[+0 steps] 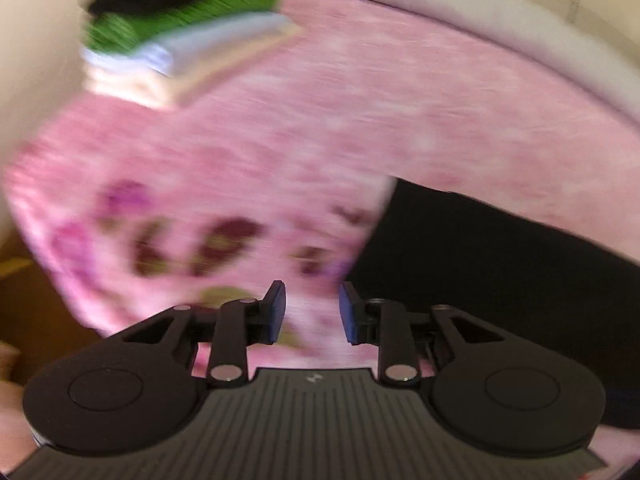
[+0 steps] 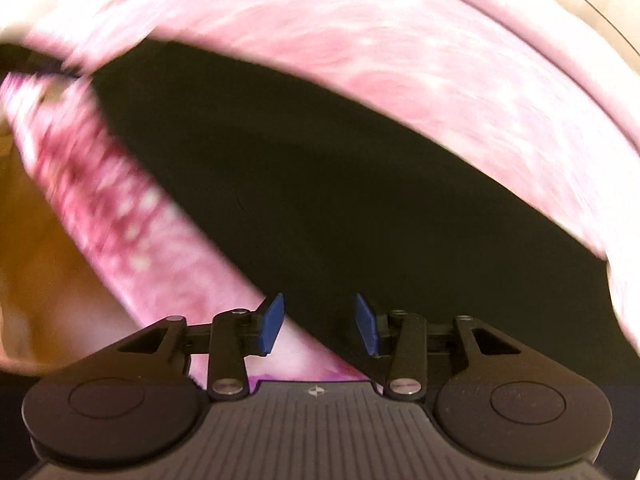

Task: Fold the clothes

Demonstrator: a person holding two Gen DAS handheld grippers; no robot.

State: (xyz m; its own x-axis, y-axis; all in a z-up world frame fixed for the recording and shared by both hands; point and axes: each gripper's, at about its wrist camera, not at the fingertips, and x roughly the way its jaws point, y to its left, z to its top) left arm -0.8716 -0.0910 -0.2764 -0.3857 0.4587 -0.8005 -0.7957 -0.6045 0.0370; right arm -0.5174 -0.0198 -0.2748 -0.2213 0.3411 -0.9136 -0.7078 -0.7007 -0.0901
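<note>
Black cloth, the garment you are folding (image 2: 340,184), lies flat on the pink flowered bedspread (image 1: 320,128), and in the right wrist view it fills the middle of the picture, running up and away from your right tool (image 2: 318,324). That tool stands moderately parted with nothing between its blue pads; the garment's near edge passes just under them. Your left tool (image 1: 312,312) is parted more narrowly and is also empty, hovering over the floral print with the garment's edge (image 1: 480,260) just to its right.

Both views are smeared, so you cannot tell exactly where the hem or corner lies. That is the main risk, as I judge it: close on a guess and you may pinch the bedspread along with the garment, or catch only one layer, and the fold will drag crooked or come undone.

With its narrow gap, the left tool could push the cloth ahead of it and bunch it instead of taking it in.

A stack of folded clothes (image 1: 180,44) sits at the far left of the bed, near its edge. A careless sweep that way could topple it.
</note>
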